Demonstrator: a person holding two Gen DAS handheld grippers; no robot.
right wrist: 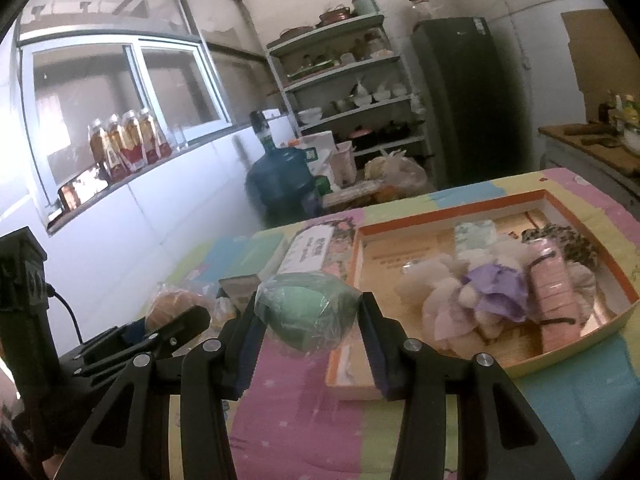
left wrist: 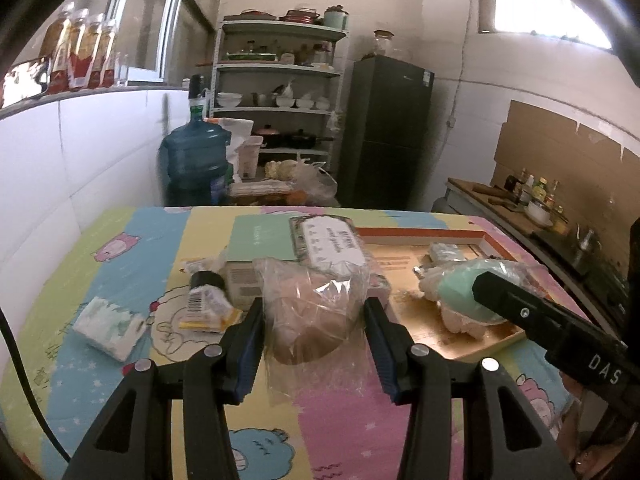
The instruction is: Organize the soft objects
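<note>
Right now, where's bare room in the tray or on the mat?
Tray: the near-left floor, between its front rim and the fluffy pile, is bare; the right half is crowded. Mat: the far-left corner is free; around the boxes is cluttered.

Left gripper (left wrist: pixel 314 320) fingers (left wrist: pixel 252 328) clamping bagged tan bun (left wrist: pixel 310 320) above table (left wrist: pixel 120 264)

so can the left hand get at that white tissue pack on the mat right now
Probably not as is. The left gripper has its fingers closed on a bagged brown bun, so it is occupied. The white tissue pack lies uncovered on the mat to its left, with nothing in between.
</note>
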